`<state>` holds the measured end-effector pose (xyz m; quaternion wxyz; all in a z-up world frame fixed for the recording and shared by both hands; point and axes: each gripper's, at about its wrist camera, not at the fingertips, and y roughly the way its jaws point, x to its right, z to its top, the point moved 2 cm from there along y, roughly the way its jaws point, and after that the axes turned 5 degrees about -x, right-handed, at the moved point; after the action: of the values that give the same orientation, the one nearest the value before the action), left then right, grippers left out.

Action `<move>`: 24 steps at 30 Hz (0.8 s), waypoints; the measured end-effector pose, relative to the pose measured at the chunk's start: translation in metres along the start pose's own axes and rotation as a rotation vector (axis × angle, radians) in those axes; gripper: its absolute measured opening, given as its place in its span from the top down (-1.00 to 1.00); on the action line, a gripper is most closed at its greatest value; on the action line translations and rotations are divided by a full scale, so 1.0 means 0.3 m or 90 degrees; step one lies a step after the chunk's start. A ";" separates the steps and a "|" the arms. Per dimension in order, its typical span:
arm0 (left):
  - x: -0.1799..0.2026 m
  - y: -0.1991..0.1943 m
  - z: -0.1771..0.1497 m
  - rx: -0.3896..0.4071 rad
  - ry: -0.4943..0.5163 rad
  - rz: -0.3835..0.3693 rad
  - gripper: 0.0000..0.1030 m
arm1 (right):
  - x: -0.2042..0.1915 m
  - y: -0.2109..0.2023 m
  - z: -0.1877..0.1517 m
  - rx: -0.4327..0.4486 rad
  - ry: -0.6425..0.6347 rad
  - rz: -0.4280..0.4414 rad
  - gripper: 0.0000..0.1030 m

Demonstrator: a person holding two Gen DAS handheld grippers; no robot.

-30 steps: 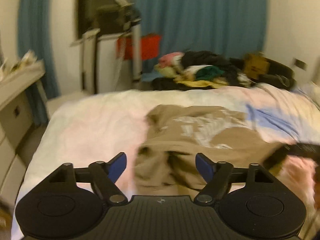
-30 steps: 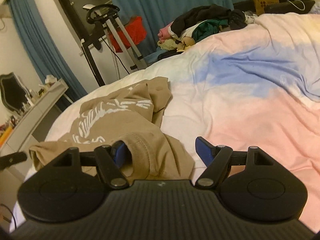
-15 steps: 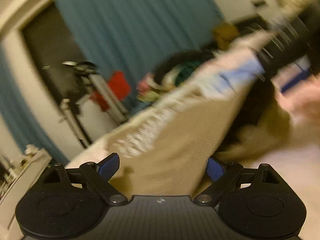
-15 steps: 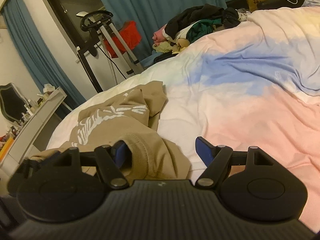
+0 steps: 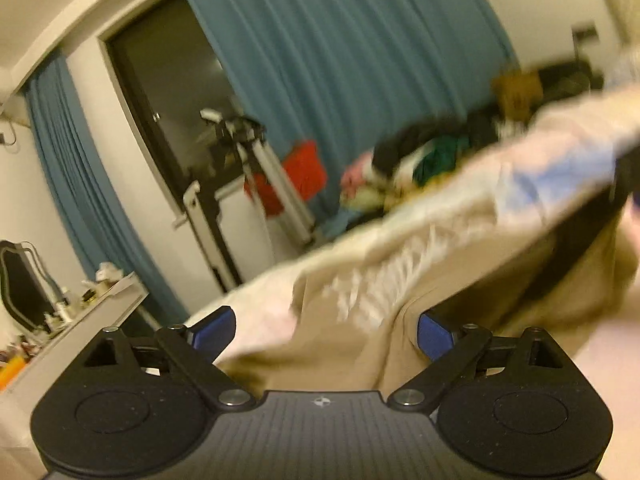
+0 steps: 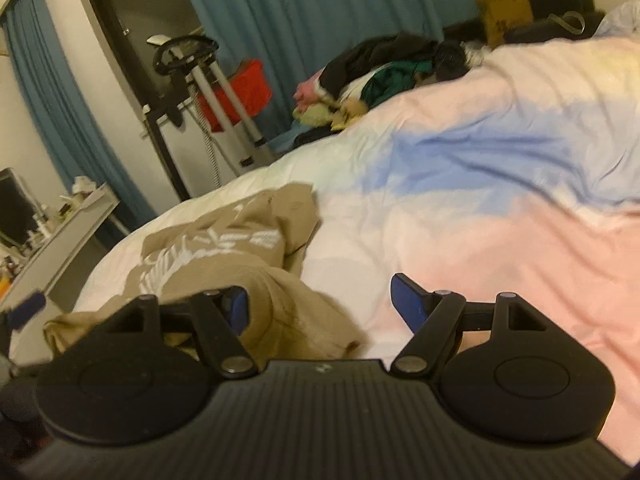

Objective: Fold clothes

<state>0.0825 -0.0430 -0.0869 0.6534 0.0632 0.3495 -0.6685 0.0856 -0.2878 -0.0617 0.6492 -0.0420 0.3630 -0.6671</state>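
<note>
A tan T-shirt (image 6: 224, 248) with a white print lies crumpled on the left part of the bed's pastel duvet (image 6: 480, 184). My right gripper (image 6: 322, 304) is open low over the shirt's near edge. Its left fingertip (image 6: 238, 308) is tucked against a ribbed fold, and its right fingertip (image 6: 406, 300) is over bare duvet. The left wrist view is blurred and tilted. There my left gripper (image 5: 323, 334) is open, with the tan T-shirt (image 5: 360, 320) lying between and beyond its fingers. The dark shape of the right gripper (image 5: 580, 248) sits on the cloth further right.
A pile of mixed clothes (image 6: 380, 72) sits at the bed's far edge, with a brown paper bag (image 6: 504, 16) behind it. A metal stand (image 6: 208, 92) and a red bin (image 6: 240, 92) stand before blue curtains. A white dresser (image 6: 60, 240) runs along the left.
My left gripper has swung down and tilted, coming in close over the shirt's left side. The right gripper has shifted only slightly and stays open at the same fold.
</note>
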 end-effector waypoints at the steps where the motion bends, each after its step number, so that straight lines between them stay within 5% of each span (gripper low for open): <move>1: 0.005 -0.005 -0.008 -0.015 0.012 0.004 -0.86 | -0.001 -0.006 0.002 0.009 -0.005 -0.008 -0.45; 5: 0.036 -0.067 -0.049 -0.031 0.103 0.037 -0.88 | -0.019 -0.055 0.016 0.078 -0.032 -0.041 -0.45; 7: 0.026 -0.115 -0.050 -0.010 0.115 0.103 -0.87 | -0.026 -0.086 0.026 0.118 -0.035 -0.049 -0.45; 13: -0.147 -0.233 0.034 0.103 -0.083 0.211 -0.86 | -0.033 -0.157 0.044 0.179 -0.046 -0.051 -0.45; 17: -0.186 -0.208 0.030 0.062 -0.145 0.160 -0.86 | -0.036 -0.146 0.039 0.147 -0.057 -0.032 -0.45; 21: -0.131 -0.196 0.003 0.029 -0.109 0.048 -0.87 | -0.041 -0.133 0.031 0.131 -0.060 -0.036 -0.45; 24: -0.047 -0.230 -0.009 0.053 -0.054 -0.037 -0.93 | -0.046 -0.125 0.026 0.123 -0.063 -0.042 -0.45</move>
<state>0.0202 -0.0364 -0.0547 0.6449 0.0516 0.2954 -0.7030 0.0604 -0.2829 -0.0302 0.6451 -0.0242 0.2628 -0.7171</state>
